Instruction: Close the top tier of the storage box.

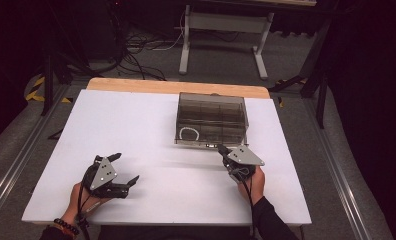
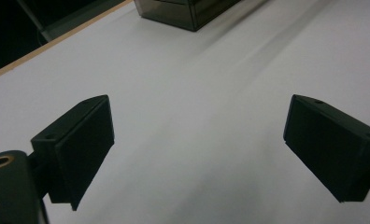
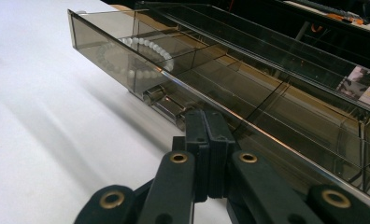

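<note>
High view: smoked clear organiser box (image 1: 212,120) on white bench (image 1: 136,135), far-right of centre; white bead bracelet (image 1: 188,133) in its near-left compartment. Right claw (image 1: 222,149) at box's near edge by metal latch; left claw (image 1: 125,170) spread, idle, well apart.

Left gripper view: jaws wide, nothing between; box corner (image 2: 188,11) far off.

Right gripper view: right claw (image 3: 207,122) pressed together, tips at latch (image 3: 162,99); whether touching, cannot tell. Step judged: working latch. Next: nudge latch free, box kept steady.

Dim room, grey floor (image 1: 296,60), white-legged table (image 1: 221,30) behind tangled cables (image 1: 136,45).
</note>
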`<state>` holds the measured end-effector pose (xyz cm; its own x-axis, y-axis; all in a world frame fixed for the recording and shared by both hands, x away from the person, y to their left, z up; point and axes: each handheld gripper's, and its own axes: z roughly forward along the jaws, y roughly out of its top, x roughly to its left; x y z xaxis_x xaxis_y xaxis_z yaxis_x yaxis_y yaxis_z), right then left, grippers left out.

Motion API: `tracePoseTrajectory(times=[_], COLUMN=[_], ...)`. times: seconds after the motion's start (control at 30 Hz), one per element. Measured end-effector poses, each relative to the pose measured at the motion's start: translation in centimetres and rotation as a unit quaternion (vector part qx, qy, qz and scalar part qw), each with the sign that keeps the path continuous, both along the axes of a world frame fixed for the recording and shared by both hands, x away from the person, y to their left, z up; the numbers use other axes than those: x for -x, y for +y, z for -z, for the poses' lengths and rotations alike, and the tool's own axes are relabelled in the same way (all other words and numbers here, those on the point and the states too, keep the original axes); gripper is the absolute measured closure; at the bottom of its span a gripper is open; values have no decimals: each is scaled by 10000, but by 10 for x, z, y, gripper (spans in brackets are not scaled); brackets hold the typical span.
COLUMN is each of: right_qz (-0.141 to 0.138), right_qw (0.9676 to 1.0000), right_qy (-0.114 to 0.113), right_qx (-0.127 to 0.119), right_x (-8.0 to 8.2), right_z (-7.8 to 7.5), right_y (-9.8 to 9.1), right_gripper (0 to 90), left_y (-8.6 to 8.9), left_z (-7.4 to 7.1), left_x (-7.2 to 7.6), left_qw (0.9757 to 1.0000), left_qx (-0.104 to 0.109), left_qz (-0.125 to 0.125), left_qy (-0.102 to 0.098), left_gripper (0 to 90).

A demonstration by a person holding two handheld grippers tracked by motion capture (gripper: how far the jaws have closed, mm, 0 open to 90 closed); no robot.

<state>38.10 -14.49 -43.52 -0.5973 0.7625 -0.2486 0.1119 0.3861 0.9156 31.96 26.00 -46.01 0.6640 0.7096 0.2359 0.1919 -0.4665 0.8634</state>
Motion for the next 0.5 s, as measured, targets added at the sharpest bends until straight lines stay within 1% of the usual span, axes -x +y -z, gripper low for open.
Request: tracePoseTrajectory(times=[0.3, 0.4, 0.5], right_qz=[69, 84, 96], right_qw=[10000, 9999, 9999], right_qy=[-30, -62, -48], right_qx=[-42, -66, -67], right_x=[-4, -5, -6], right_z=[-2, -4, -4], right_y=[3, 4, 4], right_gripper=[900, 900, 900], left_y=[1, 1, 1], left_z=[0, 0, 0], left_x=[0, 0, 0], left_qw=[10000, 10000, 10000], left_qx=[-10, -14, -11], left_qz=[5, 7, 8], left_qy=[38, 28, 25], left_gripper=[99, 100, 100])
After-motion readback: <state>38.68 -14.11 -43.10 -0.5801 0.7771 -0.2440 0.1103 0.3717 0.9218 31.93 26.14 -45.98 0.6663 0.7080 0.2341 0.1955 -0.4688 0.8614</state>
